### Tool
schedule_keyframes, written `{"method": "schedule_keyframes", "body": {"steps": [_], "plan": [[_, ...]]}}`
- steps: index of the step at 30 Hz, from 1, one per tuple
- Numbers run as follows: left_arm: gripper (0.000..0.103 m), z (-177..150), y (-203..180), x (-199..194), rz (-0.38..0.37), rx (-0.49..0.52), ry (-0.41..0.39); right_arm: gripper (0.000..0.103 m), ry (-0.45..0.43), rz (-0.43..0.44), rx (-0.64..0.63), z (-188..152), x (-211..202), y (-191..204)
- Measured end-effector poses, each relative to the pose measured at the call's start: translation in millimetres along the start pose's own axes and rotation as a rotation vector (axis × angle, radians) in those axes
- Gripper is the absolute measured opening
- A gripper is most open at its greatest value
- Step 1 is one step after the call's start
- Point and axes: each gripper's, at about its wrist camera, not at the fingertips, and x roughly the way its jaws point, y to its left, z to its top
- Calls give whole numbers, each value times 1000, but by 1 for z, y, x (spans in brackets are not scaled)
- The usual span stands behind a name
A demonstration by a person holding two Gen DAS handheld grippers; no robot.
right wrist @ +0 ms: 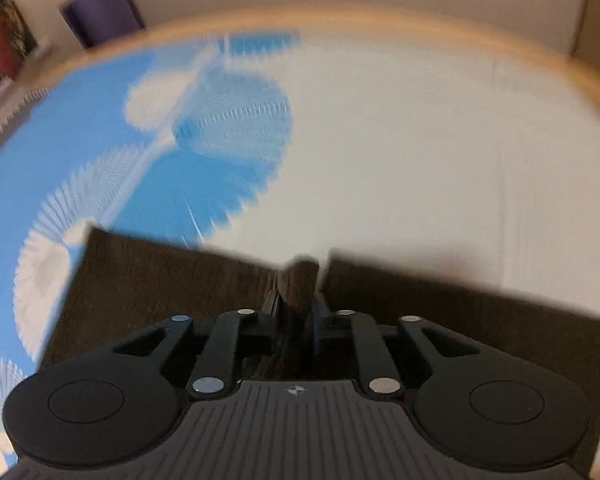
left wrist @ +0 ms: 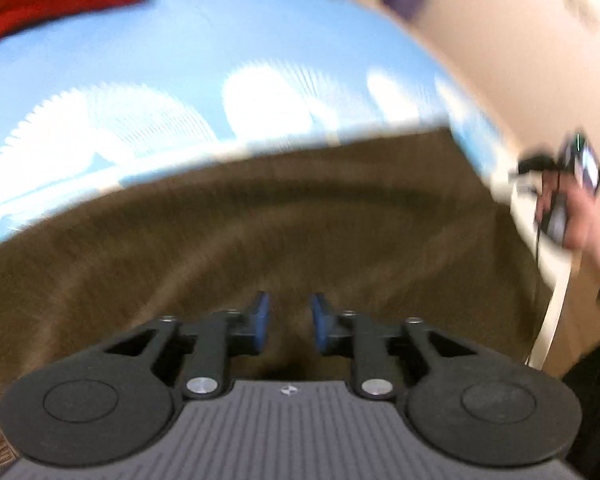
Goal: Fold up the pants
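The pants [right wrist: 148,280] lie on the blue-white surface [right wrist: 420,160]; our right hand-held gripper [right wrist: 296,312] pinches a fold, the left hand-held gripper [left wrist: 288,320] hangs open above them. The thin pinch may slip.

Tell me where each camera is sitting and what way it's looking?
Left wrist: rides the left gripper, looking along its open fingers over the brown pants; the person's right hand shows.
Right wrist: rides the right gripper, looking forward across the bed; it pinches a pants fold.
Shared: pants and the blue-and-white sheet.
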Motion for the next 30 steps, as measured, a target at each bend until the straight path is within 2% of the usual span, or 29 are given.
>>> {"method": "schedule_keyframes", "body": {"steps": [1,2,3,4,6,8,9,12,16,17,18,19,20,22,23,24,25,27,30], "plan": [[32,4,9,-9,8,-34,-35,32,-65,21,-50,-1,-14,13],[32,5,21,-18,30,-76,-70,42,-110,79,-94,-3,-27,27],[33,6,37,-28,76,-127,-104,49,-126,150,-122,-7,-36,36],[33,5,52,-34,117,-170,-122,50,-121,261,-161,-13,-45,50],[33,1,85,-46,210,-267,-140,52,-49,467,-258,-25,-48,82],[33,-7,114,-59,301,-346,-153,53,28,580,-331,-44,-48,113],[34,-11,127,-65,329,-381,-157,53,99,617,-355,-54,-41,130],[35,-28,170,-88,410,-490,-165,53,236,591,-302,-71,-11,162],[44,-49,210,-110,479,-559,-151,54,300,392,-250,-85,28,189],[46,-53,218,-114,490,-565,-151,52,279,358,-263,-86,31,195],[51,-59,225,-121,501,-574,-152,52,227,308,-281,-89,27,203],[59,-63,231,-123,517,-581,-156,52,201,266,-320,-98,15,205],[62,-66,237,-124,532,-585,-158,52,182,218,-376,-104,13,216],[70,-73,249,-123,536,-590,-142,37,144,152,-435,-113,14,225],[72,-75,253,-118,530,-594,-128,21,119,133,-458,-116,13,229],[72,-77,255,-115,525,-593,-112,10,106,123,-483,-117,11,232],[72,-79,258,-111,523,-590,-93,7,100,113,-489,-116,12,235],[72,-82,262,-102,529,-579,-60,5,75,140,-413,-100,10,233],[72,-91,270,-92,525,-592,-26,6,-2,284,-287,-75,13,230]]}}
